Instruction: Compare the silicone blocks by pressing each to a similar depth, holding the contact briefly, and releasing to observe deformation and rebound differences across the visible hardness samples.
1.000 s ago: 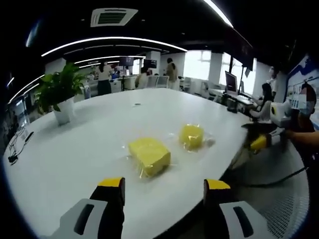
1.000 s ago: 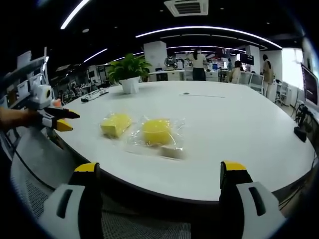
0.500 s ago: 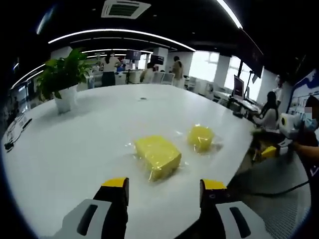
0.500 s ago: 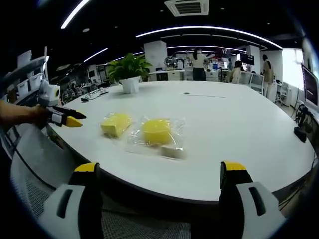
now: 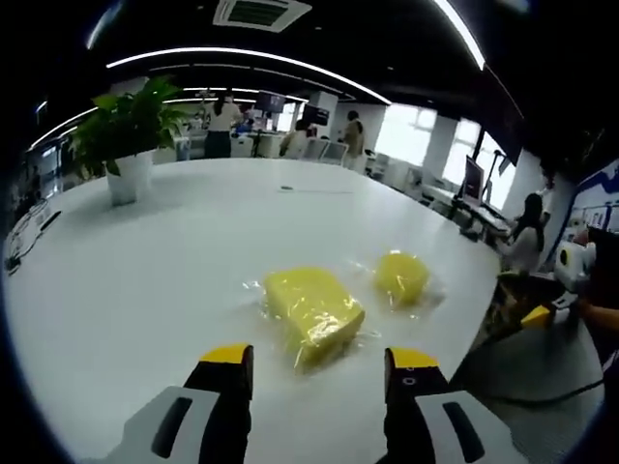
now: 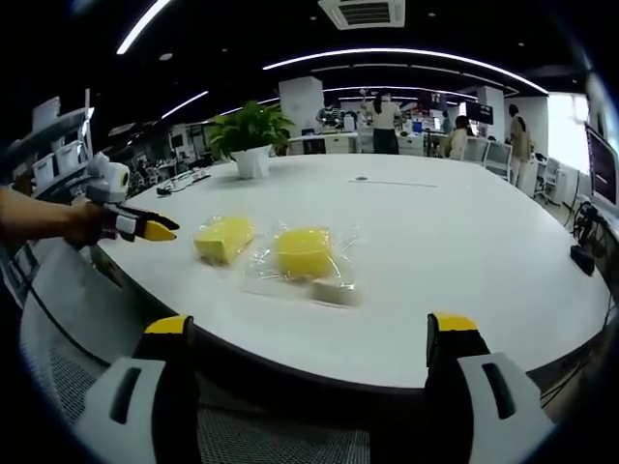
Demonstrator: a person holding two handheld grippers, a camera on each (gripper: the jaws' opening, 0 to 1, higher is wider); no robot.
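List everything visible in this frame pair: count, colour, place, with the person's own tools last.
Silicone blocks: two, yellow, plastic-wrapped, side by side near the table edge, untouched.
Table: one, white, large, rounded.
Potted plant: one, green in a white pot, far side of the table.
Cables: dark, at the table's far edge.
People: several, at desks in the background.
Left tool: yellow-tipped jaws apart, just short of the nearer block.
Right tool: yellow-tipped jaws wide apart, off the table edge.

Two yellow silicone blocks, one rectangular (image 5: 311, 311) and one rounder (image 5: 401, 276), lie in clear wrap on one white table (image 5: 145, 280) beside one potted plant (image 5: 126, 135).
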